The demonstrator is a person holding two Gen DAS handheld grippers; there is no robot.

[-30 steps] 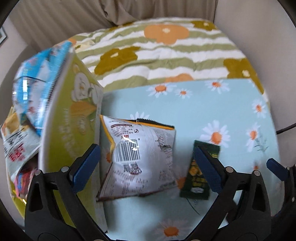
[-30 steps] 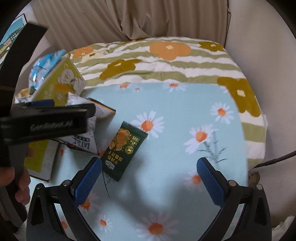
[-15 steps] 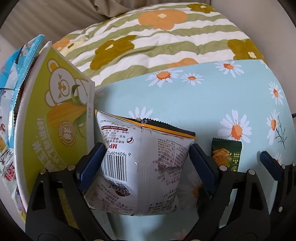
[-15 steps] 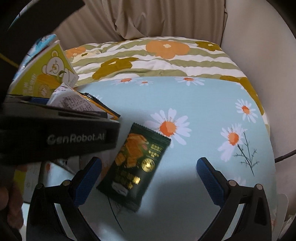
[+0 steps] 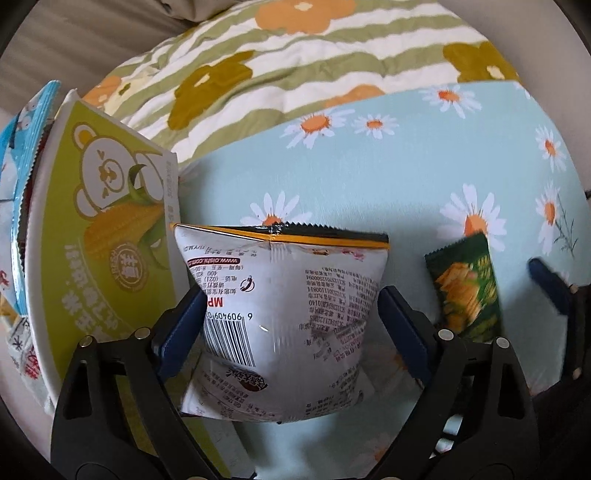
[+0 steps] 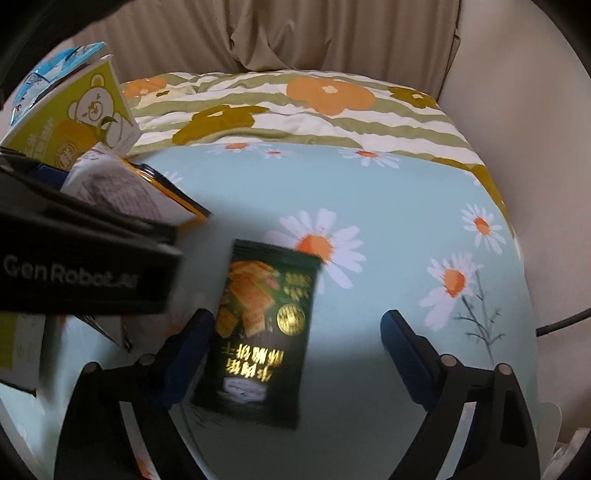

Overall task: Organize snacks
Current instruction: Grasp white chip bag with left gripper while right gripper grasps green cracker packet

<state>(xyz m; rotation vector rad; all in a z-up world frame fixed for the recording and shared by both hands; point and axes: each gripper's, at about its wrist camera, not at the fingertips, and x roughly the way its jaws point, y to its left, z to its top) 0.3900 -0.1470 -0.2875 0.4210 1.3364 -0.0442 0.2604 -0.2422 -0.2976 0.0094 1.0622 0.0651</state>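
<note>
A white puffed snack bag [image 5: 284, 321] with a barcode lies on the daisy cloth, and my left gripper [image 5: 291, 325] straddles it, its blue fingers touching both sides; I cannot tell if it squeezes. The bag's orange edge shows in the right wrist view [image 6: 147, 195]. A dark green cracker packet [image 6: 262, 332] lies flat between my right gripper's [image 6: 295, 354] open fingers, nearer the left one; it also shows in the left wrist view [image 5: 467, 291]. A green-and-white box with a bear print [image 5: 107, 236] stands at the left and holds several snack bags.
The light blue daisy cloth [image 6: 388, 221] covers the surface, with a striped flowered quilt [image 5: 295, 74] behind it. A beige curtain [image 6: 295, 33] hangs at the back. A black cable [image 6: 561, 321] runs off the right edge.
Both grippers have moved forward and down. The left fingers now flank the white bag closely; the green packet has come between the right fingers.
</note>
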